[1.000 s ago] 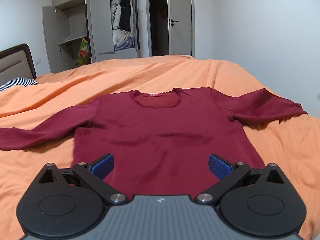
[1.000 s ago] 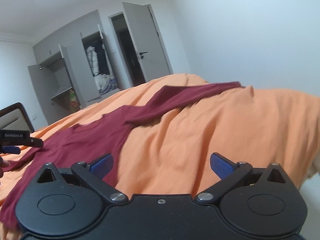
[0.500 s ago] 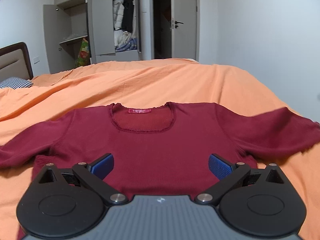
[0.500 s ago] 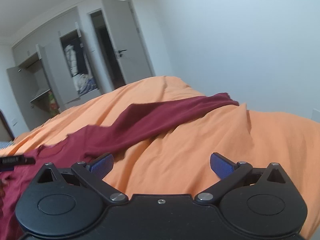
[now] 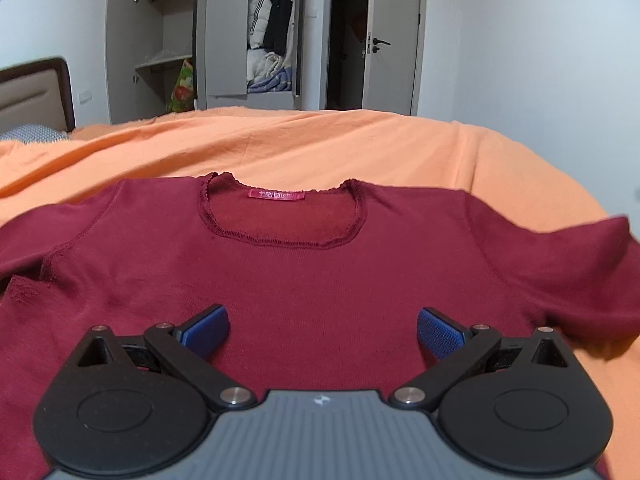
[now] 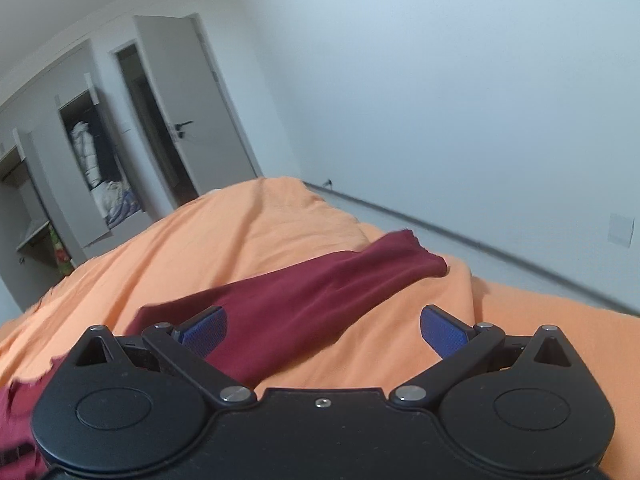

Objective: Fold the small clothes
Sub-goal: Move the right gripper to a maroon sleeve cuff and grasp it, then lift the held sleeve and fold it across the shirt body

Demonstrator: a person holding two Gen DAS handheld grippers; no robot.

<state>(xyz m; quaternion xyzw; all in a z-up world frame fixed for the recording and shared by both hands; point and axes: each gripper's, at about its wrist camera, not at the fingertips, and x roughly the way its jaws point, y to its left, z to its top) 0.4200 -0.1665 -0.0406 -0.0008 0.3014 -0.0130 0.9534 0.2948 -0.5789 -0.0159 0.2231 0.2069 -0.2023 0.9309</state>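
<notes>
At the bottom of the frame, the left gripper [image 5: 322, 326] is spread wide with nothing between its blue ribbed pads [image 5: 438, 332], over the chest of a maroon knit shirt [image 5: 304, 276]. The shirt lies flat on an orange sheet [image 5: 320, 148] — neckline toward the top of the frame, sleeves running left to right. The right gripper [image 6: 323, 328], equally wide and empty, faces one sleeve [image 6: 328, 292], which stretches toward upper right. Beyond stands an open wardrobe [image 5: 248, 36].
</notes>
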